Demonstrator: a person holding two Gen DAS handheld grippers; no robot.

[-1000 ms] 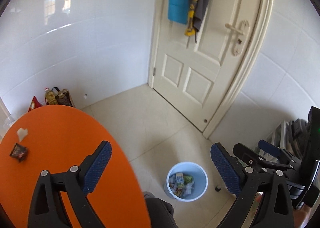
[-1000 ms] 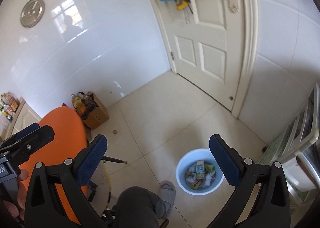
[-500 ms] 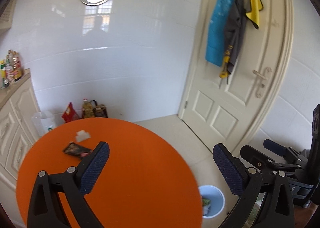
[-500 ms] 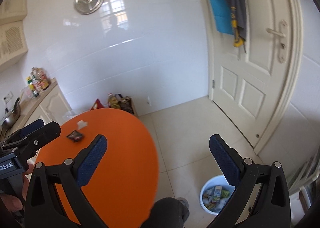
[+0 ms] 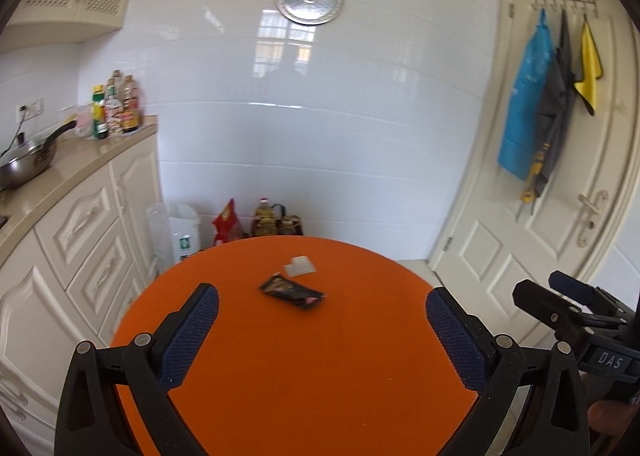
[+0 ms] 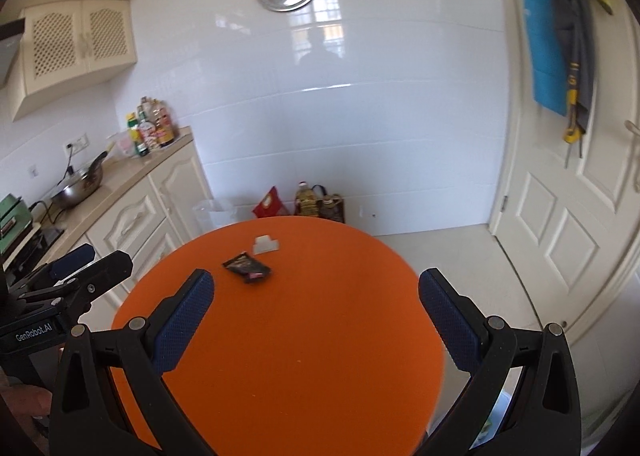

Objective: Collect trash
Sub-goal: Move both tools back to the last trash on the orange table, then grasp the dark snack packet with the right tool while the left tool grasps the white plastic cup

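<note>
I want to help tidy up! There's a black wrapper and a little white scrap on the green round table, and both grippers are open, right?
Almost. The round table is orange, not green, as both wrist views show. The black wrapper and the little white scrap do lie on it, and the left gripper and right gripper are both open.

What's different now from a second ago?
Both grippers swung up and away from the floor bucket toward the orange table. The left gripper and right gripper now face the dark wrapper and white scrap. Nothing was grabbed or released. Both stayed wide open and empty; the two scraps kept their places.
</note>
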